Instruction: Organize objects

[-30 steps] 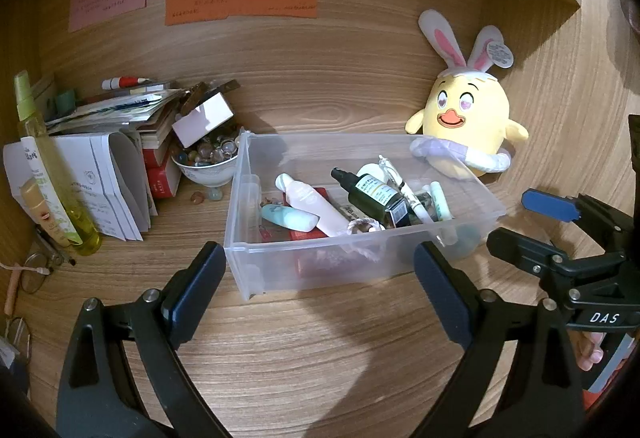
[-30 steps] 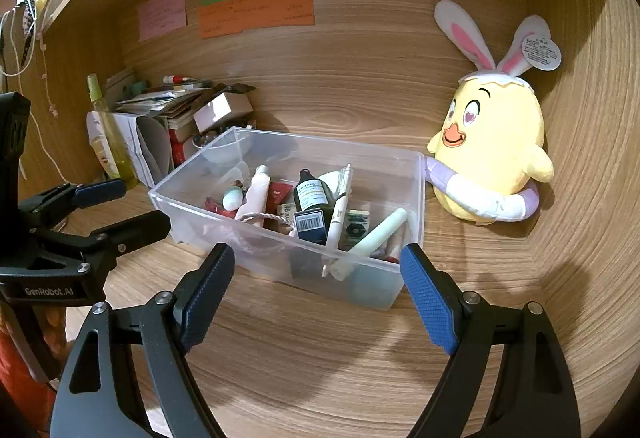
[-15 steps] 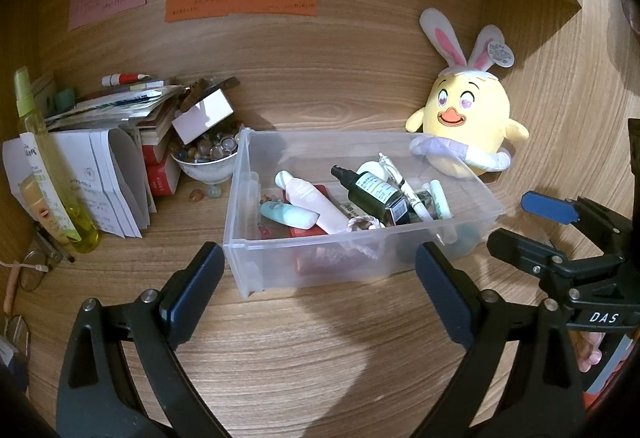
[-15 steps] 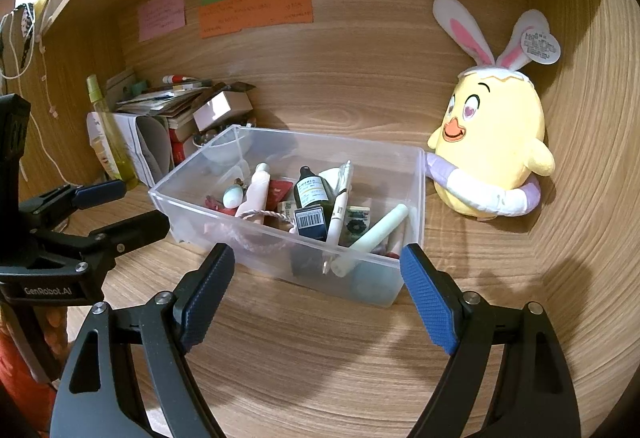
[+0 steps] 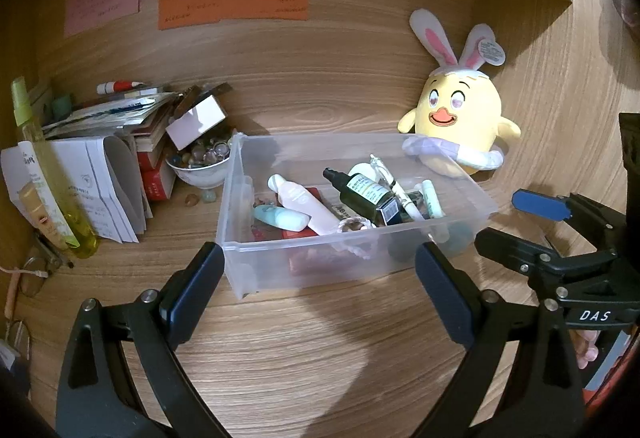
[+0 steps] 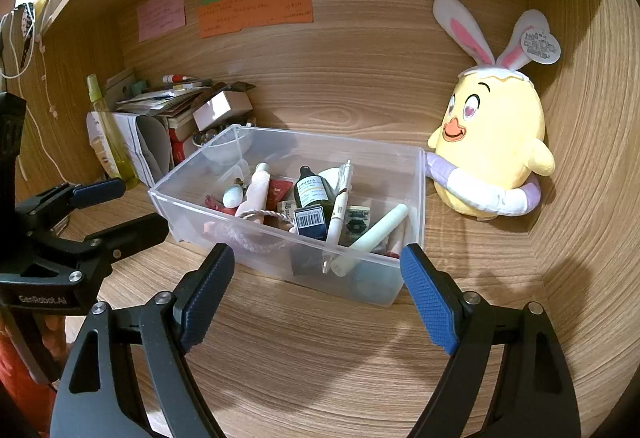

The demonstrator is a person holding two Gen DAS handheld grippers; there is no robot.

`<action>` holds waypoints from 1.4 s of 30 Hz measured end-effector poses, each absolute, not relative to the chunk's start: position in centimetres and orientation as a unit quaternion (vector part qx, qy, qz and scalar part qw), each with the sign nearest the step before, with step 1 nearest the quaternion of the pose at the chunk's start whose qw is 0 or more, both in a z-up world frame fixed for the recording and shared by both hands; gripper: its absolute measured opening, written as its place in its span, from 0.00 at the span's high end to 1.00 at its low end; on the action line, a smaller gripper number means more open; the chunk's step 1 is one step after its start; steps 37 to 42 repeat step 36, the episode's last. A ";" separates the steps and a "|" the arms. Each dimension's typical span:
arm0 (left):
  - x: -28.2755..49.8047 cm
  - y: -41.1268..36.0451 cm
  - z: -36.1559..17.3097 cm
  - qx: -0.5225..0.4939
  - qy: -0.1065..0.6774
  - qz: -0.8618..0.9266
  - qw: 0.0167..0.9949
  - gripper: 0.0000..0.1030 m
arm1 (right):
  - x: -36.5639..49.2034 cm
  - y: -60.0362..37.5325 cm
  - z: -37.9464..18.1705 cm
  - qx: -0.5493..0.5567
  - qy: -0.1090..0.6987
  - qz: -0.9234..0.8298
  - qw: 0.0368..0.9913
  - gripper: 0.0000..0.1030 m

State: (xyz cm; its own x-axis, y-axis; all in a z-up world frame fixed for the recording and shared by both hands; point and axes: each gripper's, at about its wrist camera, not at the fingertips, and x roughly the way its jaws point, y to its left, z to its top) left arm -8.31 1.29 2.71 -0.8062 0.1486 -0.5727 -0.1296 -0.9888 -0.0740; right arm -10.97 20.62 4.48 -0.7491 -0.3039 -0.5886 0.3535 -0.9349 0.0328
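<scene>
Left wrist view showed the wooden bench (image 5: 320, 358) spreading under everything, walled at the back by wood panelling with pink, green and orange notes (image 5: 234, 3) stuck to it. Next in bulk, the clear plastic bin (image 5: 320, 262) sat near the middle of the bench, toward its back edge, and held the smaller items loose together. At the back right corner a yellow plush chick with rabbit ears (image 6: 492, 145) leaned against the panelling, its ringed arm touching the bin's right end wall. At the back left, a heap of books and papers (image 5: 100, 157) stood beside a white bowl of glass marbles (image 5: 200, 165) and a tall yellow-green spray bottle (image 5: 52, 173). The left claw (image 5: 318, 294) hovered wide open and empty just short of the bin's front wall; the right claw (image 6: 318, 294) was likewise spread wide and empty before the bin's front right corner. Inside the bin lay a pale pink tube (image 5: 304, 203), a dark green dropper bottle (image 6: 314, 193), a white pen (image 6: 340, 207), a mint green stick (image 6: 376, 234) propped toward the front right, and a small mint egg-shaped piece (image 6: 233, 194).
</scene>
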 end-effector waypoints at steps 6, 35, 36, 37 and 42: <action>-8.4 1.3 2.8 -0.299 -0.015 0.951 0.072 0.06 | -11.1 21.0 4.3 0.308 0.038 -0.934 0.177 0.20; -8.9 1.7 2.3 -0.306 -0.008 0.949 0.079 0.05 | -12.2 21.2 3.5 0.318 0.030 -0.931 0.178 0.19; -9.0 1.7 2.2 -0.308 -0.007 0.948 0.079 0.04 | -12.2 21.2 3.6 0.318 0.030 -0.931 0.177 0.19; -9.0 1.7 2.2 -0.308 -0.007 0.948 0.079 0.04 | -12.2 21.2 3.6 0.318 0.030 -0.931 0.177 0.19; -9.0 1.7 2.2 -0.308 -0.007 0.948 0.079 0.04 | -12.2 21.2 3.6 0.318 0.030 -0.931 0.177 0.19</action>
